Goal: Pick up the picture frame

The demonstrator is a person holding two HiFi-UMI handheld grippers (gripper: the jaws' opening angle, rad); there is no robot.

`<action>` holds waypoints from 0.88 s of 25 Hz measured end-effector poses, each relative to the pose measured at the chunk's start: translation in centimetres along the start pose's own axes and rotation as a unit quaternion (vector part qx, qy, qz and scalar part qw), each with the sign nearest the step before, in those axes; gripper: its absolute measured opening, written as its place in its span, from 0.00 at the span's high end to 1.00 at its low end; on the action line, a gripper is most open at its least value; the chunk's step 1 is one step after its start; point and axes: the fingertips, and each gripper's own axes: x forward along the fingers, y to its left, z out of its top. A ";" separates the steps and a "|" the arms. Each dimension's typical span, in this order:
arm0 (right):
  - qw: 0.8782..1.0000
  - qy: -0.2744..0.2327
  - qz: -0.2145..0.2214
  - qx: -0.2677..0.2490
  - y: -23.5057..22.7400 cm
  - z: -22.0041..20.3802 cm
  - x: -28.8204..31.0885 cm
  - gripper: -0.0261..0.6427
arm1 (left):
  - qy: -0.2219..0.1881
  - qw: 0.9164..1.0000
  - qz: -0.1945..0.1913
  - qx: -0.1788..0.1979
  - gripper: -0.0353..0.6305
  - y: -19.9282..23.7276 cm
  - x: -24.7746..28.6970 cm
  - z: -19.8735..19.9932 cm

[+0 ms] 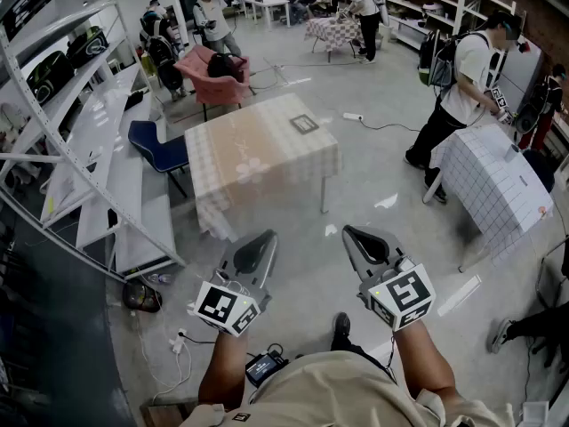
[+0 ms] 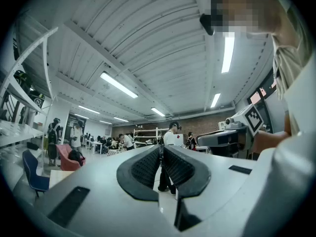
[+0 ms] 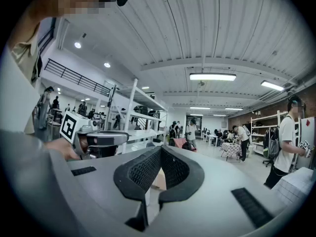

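Head view: picture frame [image 1: 304,124] flat on far side of cloth-covered counter [image 1: 258,163], well apart from left claw [image 1: 262,244] and right claw [image 1: 356,237].
Left gripper view: jaws pressed together, empty.
Right gripper view: likewise closed, empty.
Judged barely begun; approach, grasp, lift all remaining.

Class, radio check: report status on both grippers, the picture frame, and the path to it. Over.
Left gripper and right gripper shut, empty. Picture frame flat on checked table ahead, untouched. Open floor between, nothing blocking.
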 end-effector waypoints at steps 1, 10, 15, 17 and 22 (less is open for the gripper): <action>1.000 0.000 0.000 0.000 0.0 0.0 0.3 0.92 | 0.001 1.000 0.000 -0.001 0.89 0.3 0.0 -0.1; 1.000 0.001 0.002 0.001 -0.2 -0.3 3.8 0.92 | 0.003 1.000 0.002 -0.003 0.90 3.5 0.8 -0.7; 1.000 0.005 0.006 0.012 -2.3 -1.3 5.4 0.92 | 0.009 1.000 0.008 -0.005 0.89 4.5 2.8 -1.6; 1.000 0.006 0.008 0.018 -2.8 -1.5 5.3 0.92 | 0.013 1.000 0.009 -0.006 0.89 4.3 3.3 -1.7; 0.999 -0.002 0.014 0.035 -4.7 -1.8 6.8 0.92 | 0.021 1.000 0.015 -0.004 0.89 5.4 5.1 -2.2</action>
